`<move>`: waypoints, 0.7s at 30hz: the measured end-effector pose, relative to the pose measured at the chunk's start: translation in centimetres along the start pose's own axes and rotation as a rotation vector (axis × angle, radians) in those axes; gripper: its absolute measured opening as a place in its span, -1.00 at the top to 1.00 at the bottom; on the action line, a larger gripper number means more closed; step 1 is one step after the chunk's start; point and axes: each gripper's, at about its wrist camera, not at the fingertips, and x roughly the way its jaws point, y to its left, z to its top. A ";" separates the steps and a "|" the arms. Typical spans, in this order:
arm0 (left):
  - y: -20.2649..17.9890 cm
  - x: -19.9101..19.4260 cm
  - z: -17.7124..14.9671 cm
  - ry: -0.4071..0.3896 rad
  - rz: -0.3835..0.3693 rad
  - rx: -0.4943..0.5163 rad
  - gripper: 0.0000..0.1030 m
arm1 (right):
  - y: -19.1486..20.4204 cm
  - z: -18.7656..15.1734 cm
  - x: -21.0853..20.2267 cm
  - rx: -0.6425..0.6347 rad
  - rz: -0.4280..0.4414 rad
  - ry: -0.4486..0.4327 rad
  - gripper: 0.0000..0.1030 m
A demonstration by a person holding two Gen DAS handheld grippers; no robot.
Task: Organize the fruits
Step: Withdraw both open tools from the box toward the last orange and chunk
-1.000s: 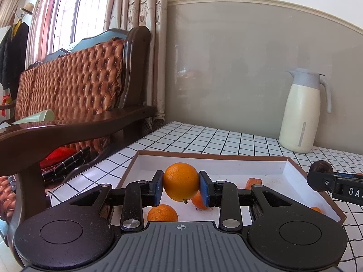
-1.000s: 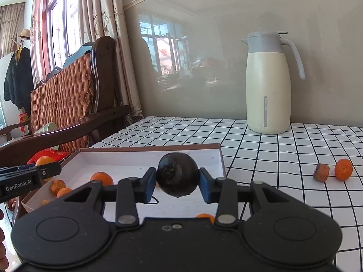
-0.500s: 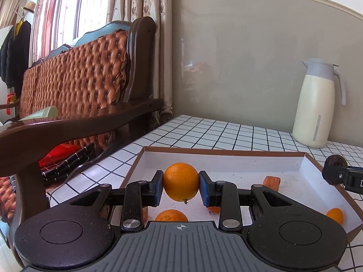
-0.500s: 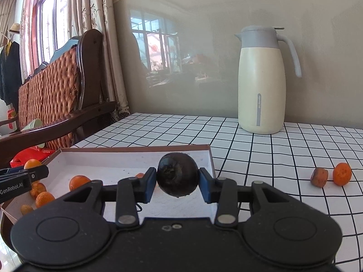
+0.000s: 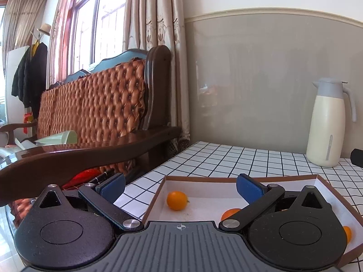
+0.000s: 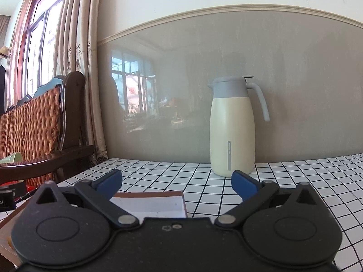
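Note:
My left gripper (image 5: 180, 187) hangs over the near left corner of the brown-rimmed white tray (image 5: 204, 178). Its jaws are opening and stand wide, with nothing between the blue pads (image 5: 112, 187). An orange (image 5: 177, 200) lies in the tray just below and beyond them. A second orange (image 5: 230, 213) shows behind the right finger, and a third (image 5: 347, 233) lies at the tray's right side. My right gripper (image 6: 177, 181) is over the tray's far right corner (image 6: 147, 195), jaws also opening wide and empty. The dark round fruit is out of sight.
A cream thermos jug (image 6: 231, 127) stands at the back of the checked table (image 6: 295, 181), against the grey wall. A wooden sofa arm (image 5: 90, 156) and quilted backrest border the table's left side. The right gripper's tip (image 5: 357, 157) shows at the left wrist view's right edge.
Both grippers have sprung wide open. The left one let go of the orange, which now lies in the tray. The right one let go of the dark fruit. Both views tilted upward.

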 end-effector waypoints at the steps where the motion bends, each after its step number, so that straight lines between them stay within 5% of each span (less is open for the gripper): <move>1: -0.1 -0.1 0.0 -0.001 0.001 0.009 -1.00 | -0.1 0.0 -0.2 0.005 0.004 -0.008 -0.88; 21: -2.8 -2.7 -0.2 -0.008 -0.055 0.027 -1.00 | -2.8 0.2 -2.3 0.060 0.058 0.005 -0.88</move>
